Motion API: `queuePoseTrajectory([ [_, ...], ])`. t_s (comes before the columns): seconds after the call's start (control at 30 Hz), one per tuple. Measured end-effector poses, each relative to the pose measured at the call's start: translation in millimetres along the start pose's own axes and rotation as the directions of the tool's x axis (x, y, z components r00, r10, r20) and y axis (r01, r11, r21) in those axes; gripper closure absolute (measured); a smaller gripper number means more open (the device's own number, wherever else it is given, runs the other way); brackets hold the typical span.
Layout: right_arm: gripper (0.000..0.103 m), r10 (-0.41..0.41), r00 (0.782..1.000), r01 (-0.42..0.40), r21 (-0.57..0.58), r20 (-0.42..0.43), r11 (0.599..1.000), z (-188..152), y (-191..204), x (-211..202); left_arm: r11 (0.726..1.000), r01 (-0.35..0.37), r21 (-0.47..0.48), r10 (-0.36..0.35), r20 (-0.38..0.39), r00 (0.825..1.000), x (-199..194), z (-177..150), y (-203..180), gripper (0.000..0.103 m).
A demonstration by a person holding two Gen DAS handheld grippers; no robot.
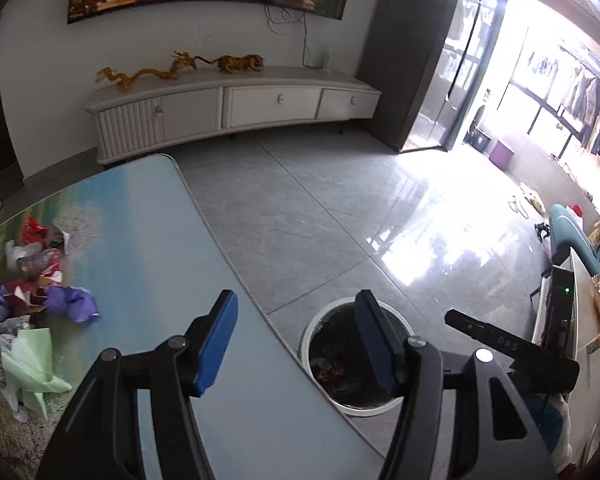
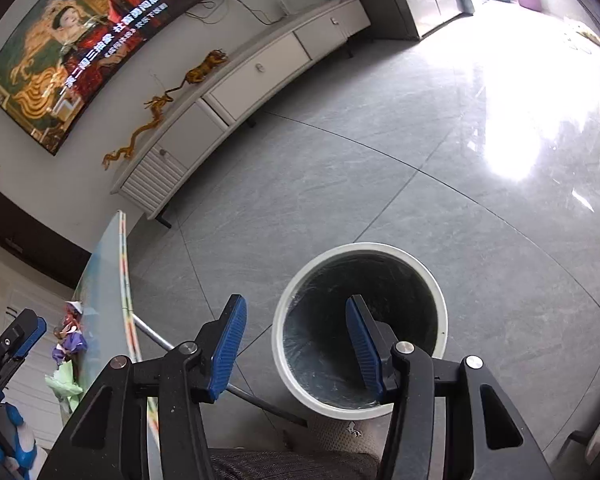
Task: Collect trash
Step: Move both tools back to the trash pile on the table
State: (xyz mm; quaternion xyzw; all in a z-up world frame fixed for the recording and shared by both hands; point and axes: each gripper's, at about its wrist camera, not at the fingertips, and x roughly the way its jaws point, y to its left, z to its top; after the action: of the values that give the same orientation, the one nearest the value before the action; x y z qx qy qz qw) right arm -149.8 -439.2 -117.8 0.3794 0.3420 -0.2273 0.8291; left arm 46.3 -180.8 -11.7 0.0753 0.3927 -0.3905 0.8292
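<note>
Both my left jaws (image 1: 296, 344) and right jaws (image 2: 296, 344) stood open and empty. The bin (image 2: 360, 328) sat below at six o'clock; crumpled wrappers (image 1: 40, 280) waited on the tabletop (image 1: 148, 240) at nine o'clock. Best approach: swing left, descend steeply, pinch one piece.

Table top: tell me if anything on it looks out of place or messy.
Yes. Crumpled wrappers and paper lie heaped along the left side of the table: red, purple, white and pale green pieces, still uncollected. The trash bin stands on the floor beside the table with some trash inside. Nothing looks spilled or broken.
</note>
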Motion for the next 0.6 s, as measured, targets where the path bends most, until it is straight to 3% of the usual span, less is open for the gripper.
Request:
queuePoseTrajectory([
  [0.27, 0.054, 0.071, 0.997, -0.064, -0.16, 0.043, 0.985, -8, 80, -31, 0.983, -0.094, -0.159, 0.114, 0.123, 0.986, -82, -26, 91, 0.044],
  [0.6, 0.054, 0.13, 0.99, -0.102, -0.363, 0.055, 0.926, -33, 175, -57, 0.94, -0.09, -0.328, 0.167, 0.213, 0.963, -143, -67, 164, 0.044],
])
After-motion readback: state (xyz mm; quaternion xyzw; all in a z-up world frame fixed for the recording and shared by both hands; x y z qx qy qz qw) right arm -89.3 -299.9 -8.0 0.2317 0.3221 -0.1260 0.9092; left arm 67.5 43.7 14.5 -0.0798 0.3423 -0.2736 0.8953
